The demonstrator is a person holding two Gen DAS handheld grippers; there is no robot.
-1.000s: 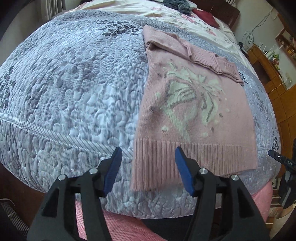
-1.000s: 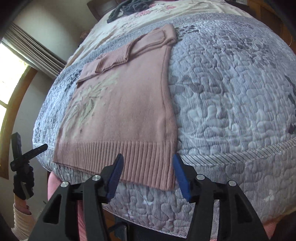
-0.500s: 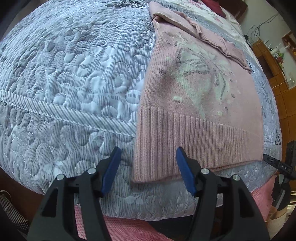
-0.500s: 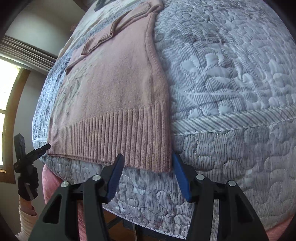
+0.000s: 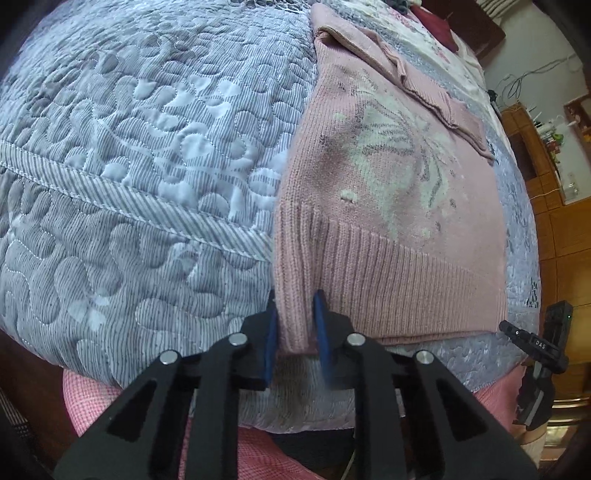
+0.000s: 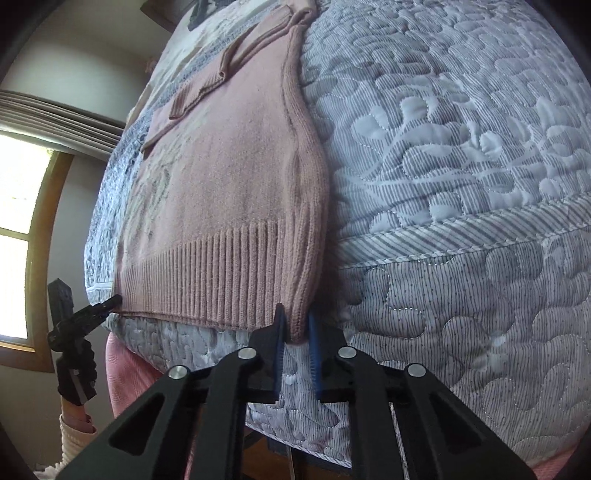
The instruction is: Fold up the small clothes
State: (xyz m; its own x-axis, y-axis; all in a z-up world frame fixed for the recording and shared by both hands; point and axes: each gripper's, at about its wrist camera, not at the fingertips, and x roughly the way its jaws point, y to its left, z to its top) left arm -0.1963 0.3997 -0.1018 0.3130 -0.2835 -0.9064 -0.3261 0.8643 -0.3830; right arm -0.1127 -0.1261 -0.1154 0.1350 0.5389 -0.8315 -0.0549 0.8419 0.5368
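A pink knit sweater (image 5: pixel 391 192) with a pale flower motif lies flat on the grey quilted bedspread (image 5: pixel 129 147), its sleeves folded across the chest. My left gripper (image 5: pixel 295 317) is shut on the near left corner of the ribbed hem, which bunches between the blue pads. In the right wrist view the same sweater (image 6: pixel 229 177) stretches away to the left, and my right gripper (image 6: pixel 295 325) is shut on the hem's near right corner. Each gripper appears small at the other view's edge, the right gripper (image 5: pixel 535 343) and the left gripper (image 6: pixel 85 314).
The bedspread (image 6: pixel 461 166) drapes over the bed's near edge onto a pink checked sheet (image 5: pixel 258 454). Dark clothes (image 6: pixel 199 11) lie at the bed's far end. Wooden cabinets (image 5: pixel 554 221) stand to the right, a window (image 6: pixel 18 206) to the left.
Both grippers moved in to the hem and shut on its two near corners; half a second ago they stood open just short of it. The hem corners now pucker.
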